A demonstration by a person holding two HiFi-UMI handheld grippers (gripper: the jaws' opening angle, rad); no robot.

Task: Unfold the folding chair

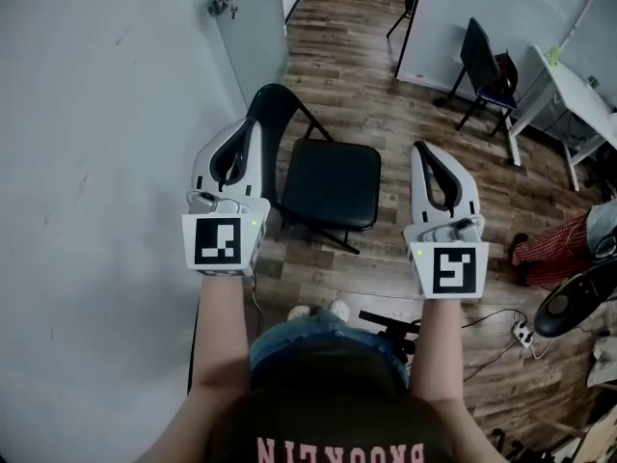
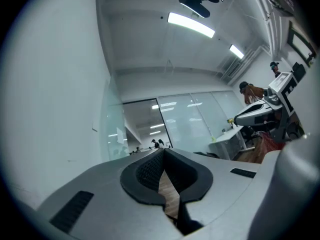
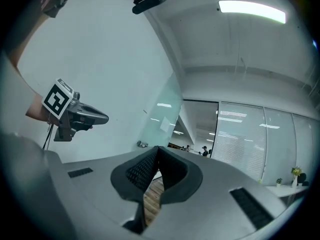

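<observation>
The left gripper (image 1: 250, 128) and the right gripper (image 1: 421, 149) each have their jaws pressed together on nothing; only floor planks show through the gap behind the pads. Both are held raised and roughly level, probably because no grip is needed now. Between the 2 and farther off, the folding chair (image 1: 328, 183) stands on the wooden floor (image 1: 386, 104) near the left wall (image 1: 96, 114). Its seat is flat and its backrest upright, so the unfolding looks done.
</observation>
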